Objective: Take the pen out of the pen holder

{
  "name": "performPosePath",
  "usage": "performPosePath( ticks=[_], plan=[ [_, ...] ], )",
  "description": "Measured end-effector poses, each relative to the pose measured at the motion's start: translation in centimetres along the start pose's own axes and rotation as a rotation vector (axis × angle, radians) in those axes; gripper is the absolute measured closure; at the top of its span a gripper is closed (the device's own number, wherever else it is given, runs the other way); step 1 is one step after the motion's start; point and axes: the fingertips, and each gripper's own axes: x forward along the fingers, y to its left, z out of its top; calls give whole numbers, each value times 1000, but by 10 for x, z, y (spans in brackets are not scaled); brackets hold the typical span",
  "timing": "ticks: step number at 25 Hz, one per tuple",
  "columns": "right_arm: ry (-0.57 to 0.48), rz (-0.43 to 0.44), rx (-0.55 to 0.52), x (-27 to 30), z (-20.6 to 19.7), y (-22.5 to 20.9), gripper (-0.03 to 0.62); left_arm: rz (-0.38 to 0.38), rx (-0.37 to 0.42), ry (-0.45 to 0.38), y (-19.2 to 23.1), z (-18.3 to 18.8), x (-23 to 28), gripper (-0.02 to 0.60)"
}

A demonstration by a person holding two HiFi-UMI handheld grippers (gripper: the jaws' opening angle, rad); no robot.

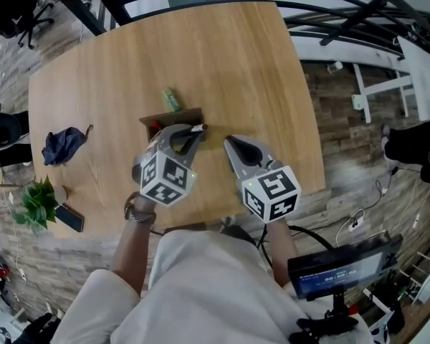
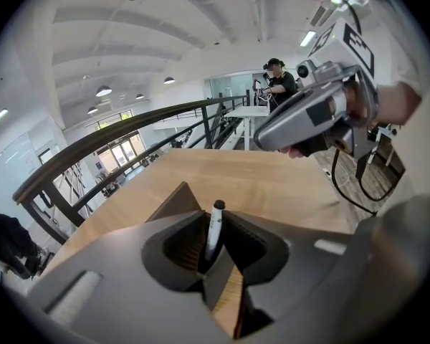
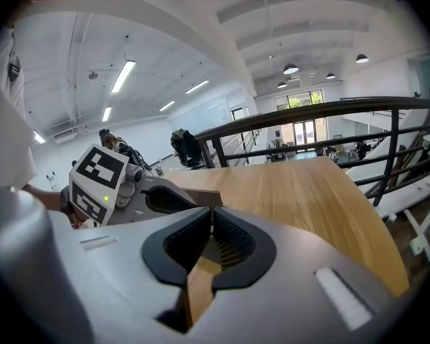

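Since the white pen with the black cap point(image 2: 216, 215) sits pinched between the jaws of my left claw point(image 2: 213, 229), the coming move turns on its long axis. In the left gripper view it stands nearly upright, cap leaning a touch toward 1 o'clock. Its lower end is hidden behind the jaws, so I cannot tell whether it has cleared the brown wooden box-shaped pen holder point(image 1: 170, 116). The holder lies just beyond the claw at 12 o'clock in the head view. I judge the pull should run along the barrel, back toward me, away from the holder's mouth.

My right claw point(image 3: 211, 217) hovers just beside the left at 3 o'clock, jaws pressed together on nothing. It is near enough to crowd a sideways swing.

Farther out on the pale wooden surface point(image 1: 258, 70), a small green tube-like object point(image 1: 171, 99) lies at 12 o'clock behind the holder. A crumpled dark blue cloth point(image 1: 64, 144) rests well apart at 9 o'clock. Neither blocks the withdrawal.
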Motion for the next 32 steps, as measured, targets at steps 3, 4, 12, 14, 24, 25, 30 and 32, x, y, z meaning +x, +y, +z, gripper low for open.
performPosePath(
  ticks=[3,4,12,14,24,25,30,32],
  plan=[
    [8,-1,10,4,-2,-2,582,-37,32,9,-2,-1,5,509],
    [11,-1,12,6,-2,-2,582,-48,37,9,-3,-1,6,509],
    [36,-9,39,16,-10,-5,581,-120,64,36,-6,-9,18,495],
    [46,-8,43,19,-13,-5,582,-133,65,33,-6,-10,19,495],
    [84,-19,68,24,-24,-14,582,-196,107,29,-11,-8,27,503],
    [87,-19,69,24,-25,-15,582,-192,110,28,-11,-7,28,508],
    [93,-23,70,23,-24,-19,582,-183,120,21,-11,-5,29,511],
    [95,-24,67,23,-24,-19,582,-171,120,19,-10,-5,29,511]
  ],
)
